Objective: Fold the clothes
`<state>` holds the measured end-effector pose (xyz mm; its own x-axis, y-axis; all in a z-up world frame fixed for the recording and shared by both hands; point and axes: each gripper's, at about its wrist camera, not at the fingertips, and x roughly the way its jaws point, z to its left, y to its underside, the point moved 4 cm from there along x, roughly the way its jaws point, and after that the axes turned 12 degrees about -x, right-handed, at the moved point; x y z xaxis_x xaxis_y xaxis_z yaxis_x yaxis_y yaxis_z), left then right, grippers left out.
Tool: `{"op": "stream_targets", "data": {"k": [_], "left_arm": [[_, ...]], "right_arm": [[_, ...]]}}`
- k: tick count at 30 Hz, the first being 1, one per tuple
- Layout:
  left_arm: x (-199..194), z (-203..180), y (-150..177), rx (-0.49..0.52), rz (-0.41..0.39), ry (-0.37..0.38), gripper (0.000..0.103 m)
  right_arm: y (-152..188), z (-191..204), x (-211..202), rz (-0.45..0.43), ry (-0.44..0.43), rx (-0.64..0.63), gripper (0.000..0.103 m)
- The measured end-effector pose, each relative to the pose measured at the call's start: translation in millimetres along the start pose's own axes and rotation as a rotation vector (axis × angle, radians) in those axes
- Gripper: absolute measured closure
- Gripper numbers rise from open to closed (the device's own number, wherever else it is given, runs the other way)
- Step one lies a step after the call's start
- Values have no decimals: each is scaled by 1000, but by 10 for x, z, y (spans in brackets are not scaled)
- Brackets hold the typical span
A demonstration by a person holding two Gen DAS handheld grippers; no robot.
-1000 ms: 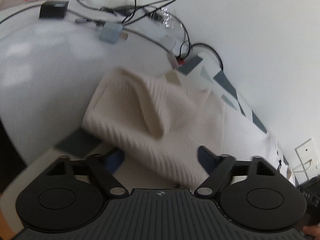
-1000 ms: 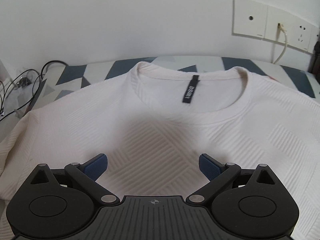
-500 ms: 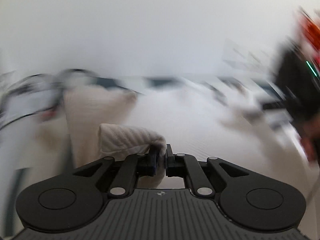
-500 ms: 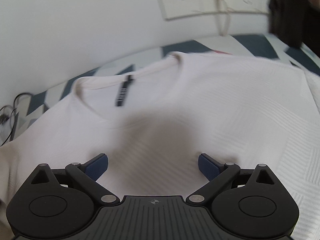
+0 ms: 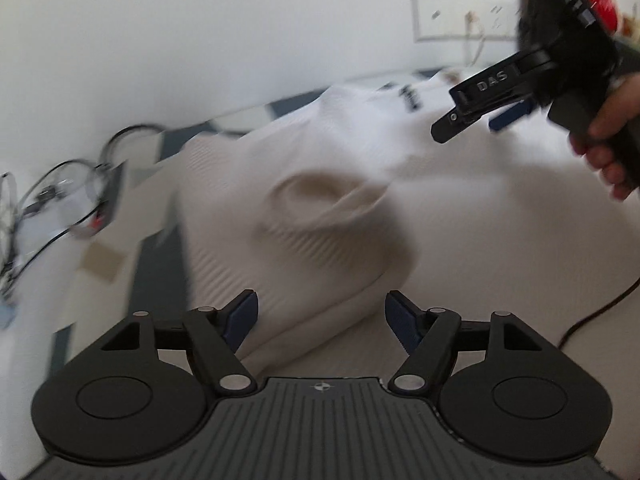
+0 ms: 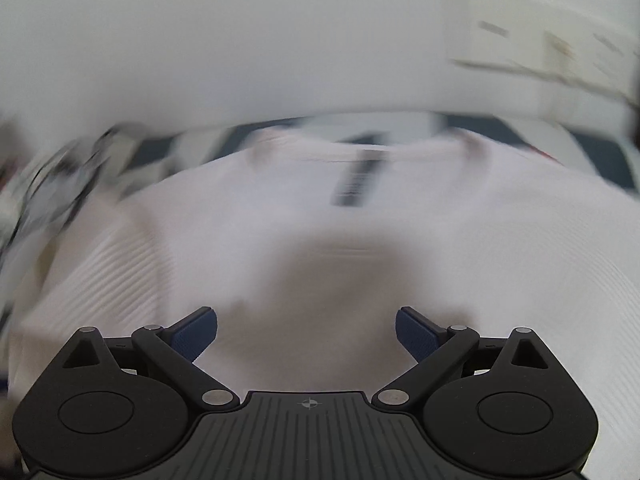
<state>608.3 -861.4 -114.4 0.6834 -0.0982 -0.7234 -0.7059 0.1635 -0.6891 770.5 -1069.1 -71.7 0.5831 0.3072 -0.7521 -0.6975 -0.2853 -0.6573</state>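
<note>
Illumination is soft, even and bright in both views; its source is not visible. No glare noted.

Left wrist view: moderate motion blur. The cream garment (image 5: 320,216) and the cables (image 5: 52,196) at left are smeared; the wall socket plate (image 5: 460,20) is soft. The gripper body in the foreground is sharp. Fisheye bending curves the wall line, with dark corners.

Right wrist view: heavy blur across the whole background. The neck label (image 6: 356,176) streaks into a bar. A broad, diffuse shadow (image 6: 340,272) lies on the fabric ahead of the jaws. Edges vignette dark.
</note>
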Motion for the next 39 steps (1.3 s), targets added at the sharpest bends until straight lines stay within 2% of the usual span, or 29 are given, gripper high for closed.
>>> {"op": "stream_targets", "data": {"k": [3,5,6,9,10,11,15,17,21,25,27,29,33,36,37,39], "left_arm": [[-7,152,79,-17,11,-46,28],[-27,243,103,-28,0,-76,25],[-47,291,115,-36,-5,-91,24],[-49,442,127,-78,-20,-137,22],[-43,502,134,-99,-26,-153,22],[-38,561,143,-123,-31,-168,22],[-41,775,192,-213,-44,-218,22],[-31,839,205,-234,-44,-223,15],[-19,902,214,-226,-45,-232,11],[-19,918,221,-219,-37,-226,11],[-27,915,228,-211,-34,-219,11],[-33,916,236,-206,-32,-213,11],[-39,932,237,-239,-10,-167,11],[-31,851,233,-231,10,-94,11],[-25,807,233,-211,12,-82,11],[-24,734,232,-175,7,-78,10]], "right_arm": [[-40,447,112,-14,-45,-219,10],[-72,619,183,-30,-50,-273,16],[-91,664,229,-29,-49,-275,23],[-177,644,298,-52,-42,-197,35],[-203,594,289,-69,-36,-158,46],[-226,536,276,-85,-30,-117,52],[-248,347,247,-136,-16,-12,51],[-199,377,260,-112,-45,-44,51],[-84,512,255,-102,-31,-158,47],[-77,441,270,-121,-25,-126,53],[-131,365,306,-130,-37,-90,78],[-206,277,323,-144,-44,-56,98],[-374,63,222,-207,9,0,98],[-435,-127,178,-202,52,38,96],[-436,-171,192,-182,51,47,92],[-420,-211,181,-152,39,56,56]]}}
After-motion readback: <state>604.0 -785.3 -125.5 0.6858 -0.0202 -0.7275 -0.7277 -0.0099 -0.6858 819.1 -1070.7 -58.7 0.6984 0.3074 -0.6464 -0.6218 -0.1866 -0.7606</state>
